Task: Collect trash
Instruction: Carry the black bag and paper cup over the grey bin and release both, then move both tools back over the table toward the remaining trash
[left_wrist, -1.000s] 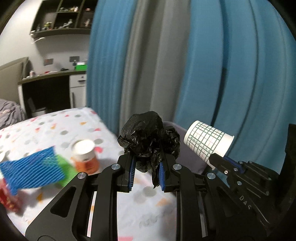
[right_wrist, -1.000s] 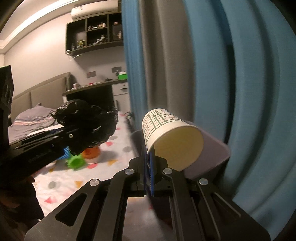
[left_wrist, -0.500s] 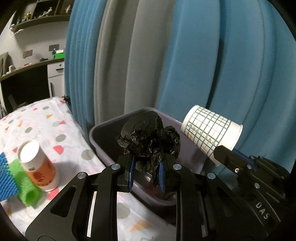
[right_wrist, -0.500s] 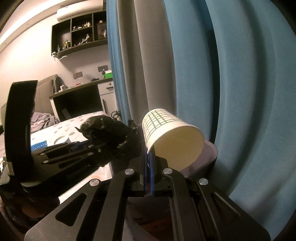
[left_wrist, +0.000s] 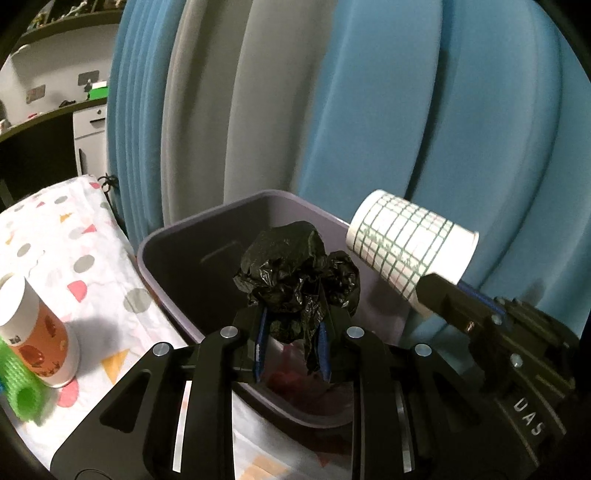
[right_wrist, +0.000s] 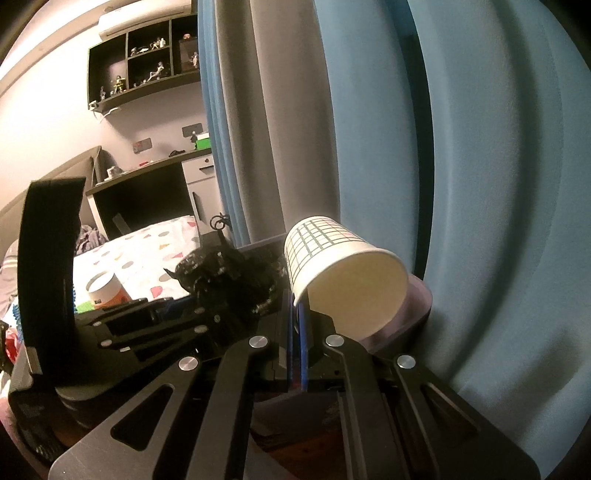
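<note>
My left gripper (left_wrist: 291, 343) is shut on a crumpled black plastic bag (left_wrist: 295, 277) and holds it above the open purple-grey bin (left_wrist: 155, 240). My right gripper (right_wrist: 297, 325) is shut on the rim of a white paper cup with a grid print (right_wrist: 332, 258), tipped on its side over the bin's right edge (right_wrist: 417, 299). The cup also shows in the left wrist view (left_wrist: 410, 243), to the right of the bag. The bag shows in the right wrist view (right_wrist: 221, 273), left of the cup. Some reddish trash lies in the bin's bottom.
An orange-and-white cup (left_wrist: 33, 325) and a green mesh roll (left_wrist: 22, 384) lie on the dotted tablecloth (left_wrist: 74, 236) left of the bin. Blue and grey curtains (left_wrist: 406, 92) hang close behind the bin. A desk and shelves stand far left.
Both grippers have moved right and forward with their loads, from above the tablecloth to above the bin. The bin now fills the middle of the left wrist view.
</note>
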